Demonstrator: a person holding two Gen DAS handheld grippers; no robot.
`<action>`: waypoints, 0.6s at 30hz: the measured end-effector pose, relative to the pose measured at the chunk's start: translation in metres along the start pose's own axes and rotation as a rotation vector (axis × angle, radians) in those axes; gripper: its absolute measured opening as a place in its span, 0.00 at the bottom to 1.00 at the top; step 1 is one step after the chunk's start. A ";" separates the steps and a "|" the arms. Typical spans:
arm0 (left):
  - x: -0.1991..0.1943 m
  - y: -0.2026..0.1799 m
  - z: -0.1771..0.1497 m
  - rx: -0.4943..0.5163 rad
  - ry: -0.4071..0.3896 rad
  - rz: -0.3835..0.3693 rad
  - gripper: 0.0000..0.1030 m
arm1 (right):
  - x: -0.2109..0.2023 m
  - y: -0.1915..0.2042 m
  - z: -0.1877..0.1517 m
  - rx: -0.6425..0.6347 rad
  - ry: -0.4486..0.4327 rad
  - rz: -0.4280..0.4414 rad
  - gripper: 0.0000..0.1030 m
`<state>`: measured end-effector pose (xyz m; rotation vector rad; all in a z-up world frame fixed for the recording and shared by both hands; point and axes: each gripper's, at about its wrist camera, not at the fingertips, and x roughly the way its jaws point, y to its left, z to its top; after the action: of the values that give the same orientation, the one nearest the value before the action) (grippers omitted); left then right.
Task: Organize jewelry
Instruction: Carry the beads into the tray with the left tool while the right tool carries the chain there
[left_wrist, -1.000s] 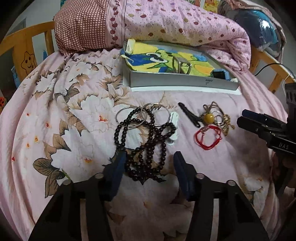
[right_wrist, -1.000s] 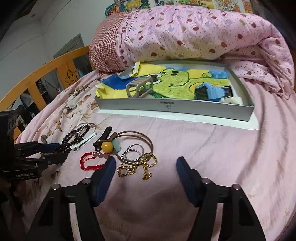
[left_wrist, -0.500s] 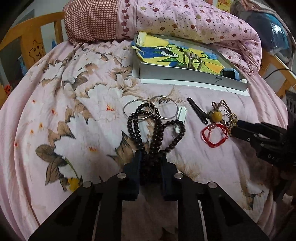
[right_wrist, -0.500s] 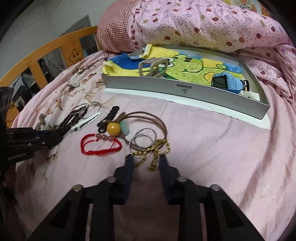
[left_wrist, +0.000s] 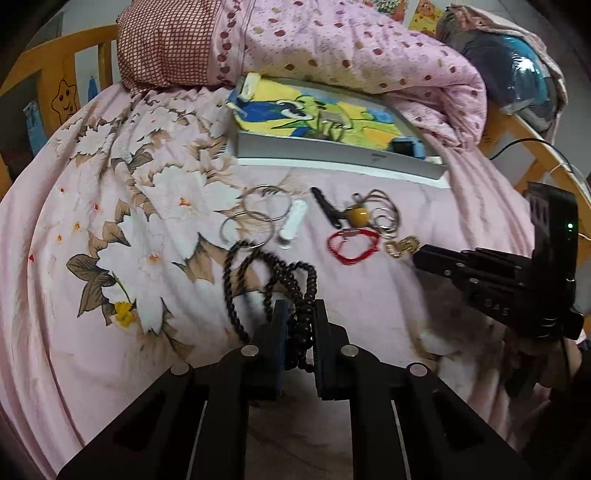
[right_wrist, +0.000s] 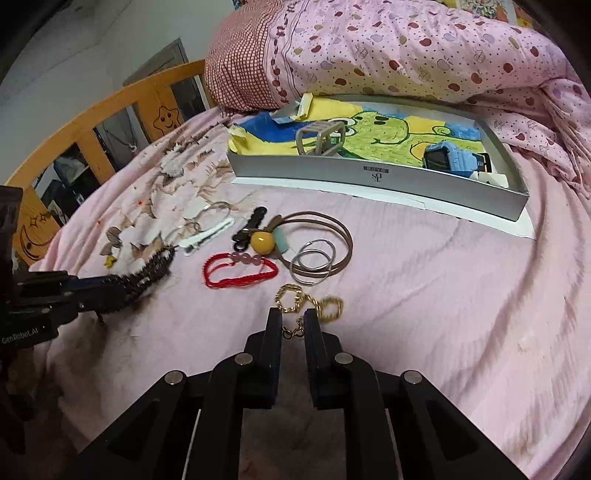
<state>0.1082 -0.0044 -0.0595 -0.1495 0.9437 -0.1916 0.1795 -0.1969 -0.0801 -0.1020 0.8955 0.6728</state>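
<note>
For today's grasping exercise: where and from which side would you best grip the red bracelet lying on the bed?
Take the red bracelet on its plain cord at the near edge, coming down from above. It lies flat as an open loop, and its pink beads sit on the far side, close to the yellow bead.

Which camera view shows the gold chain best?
The right wrist view: the gold chain lies close and sharp, its near end pinched in the right hand-held gripper. The left wrist view shows only a small blurred gold patch beside that gripper's tip.
</note>
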 end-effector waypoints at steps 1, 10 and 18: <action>-0.004 -0.003 -0.001 0.001 -0.008 -0.009 0.09 | -0.004 0.002 0.000 -0.002 -0.009 0.000 0.11; -0.024 -0.022 -0.002 0.020 -0.039 -0.066 0.09 | -0.047 0.015 0.007 -0.003 -0.115 0.021 0.11; -0.041 -0.033 0.020 0.036 -0.106 -0.084 0.07 | -0.067 0.004 0.016 0.051 -0.198 0.048 0.05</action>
<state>0.0980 -0.0261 -0.0083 -0.1650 0.8283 -0.2756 0.1592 -0.2213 -0.0192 0.0313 0.7254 0.6914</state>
